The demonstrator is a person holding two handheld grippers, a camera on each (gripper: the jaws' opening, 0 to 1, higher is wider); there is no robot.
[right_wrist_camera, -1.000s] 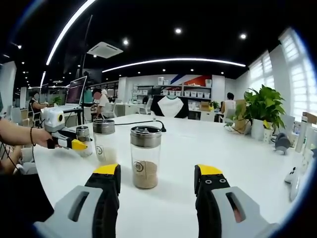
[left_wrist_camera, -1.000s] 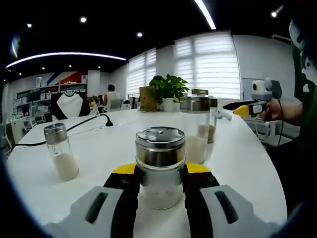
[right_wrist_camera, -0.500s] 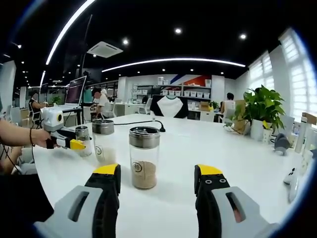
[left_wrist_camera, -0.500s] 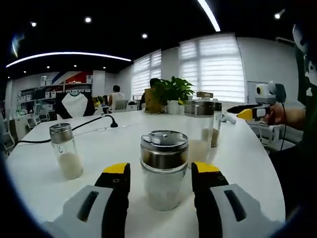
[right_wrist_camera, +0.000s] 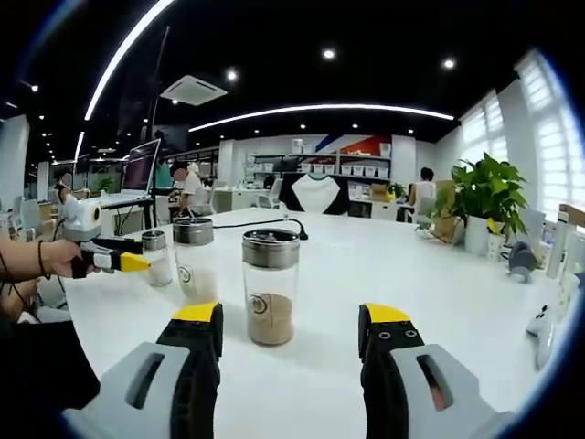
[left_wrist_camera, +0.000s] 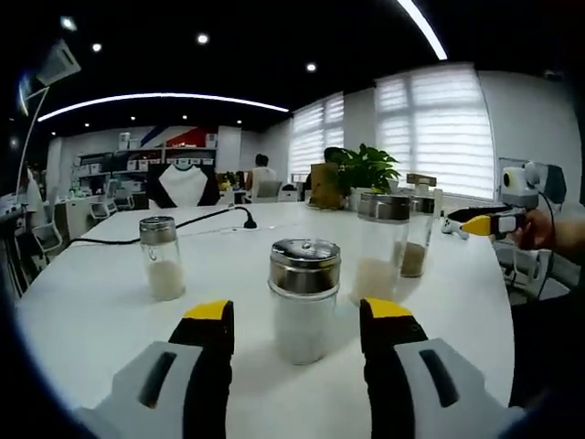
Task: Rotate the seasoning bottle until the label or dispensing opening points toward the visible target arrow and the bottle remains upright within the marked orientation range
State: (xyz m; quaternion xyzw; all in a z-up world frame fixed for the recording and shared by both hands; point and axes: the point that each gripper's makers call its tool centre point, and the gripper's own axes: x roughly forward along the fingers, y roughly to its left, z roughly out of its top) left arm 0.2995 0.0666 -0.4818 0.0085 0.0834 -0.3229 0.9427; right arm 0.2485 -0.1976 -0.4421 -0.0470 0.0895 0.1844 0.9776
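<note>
Left gripper view: left gripper (left_wrist_camera: 297, 320) jaws stand apart, holding nothing. Seasoning bottle (left_wrist_camera: 303, 300), clear glass with steel cap and white contents, stands upright on the white counter (left_wrist_camera: 101, 302) just ahead of the jaw tips, roughly centred in the gap, clear of both tips. Small shaker (left_wrist_camera: 162, 270) with white powder stands apart to the left. Tall jar (left_wrist_camera: 377, 247) with pale contents stands behind and right of the bottle; a slimmer jar (left_wrist_camera: 416, 236) with brown contents sits just beyond it. Right gripper (left_wrist_camera: 483, 222), held in a hand (left_wrist_camera: 537, 229), enters at the right edge. Potted plant (left_wrist_camera: 364, 170) at the far counter end.

Right gripper view: right gripper (right_wrist_camera: 291, 331) jaws spread wide, empty. Brown-spice jar (right_wrist_camera: 270, 287) stands upright ahead of the jaws, nearer the left one, not touching. White-filled jar (right_wrist_camera: 194, 259) stands behind it to the left. Left gripper (right_wrist_camera: 108, 259), yellow-tipped, shows at far left near a small capped bottle (right_wrist_camera: 156, 258); contact cannot be judged. No target arrow discernible.
</note>
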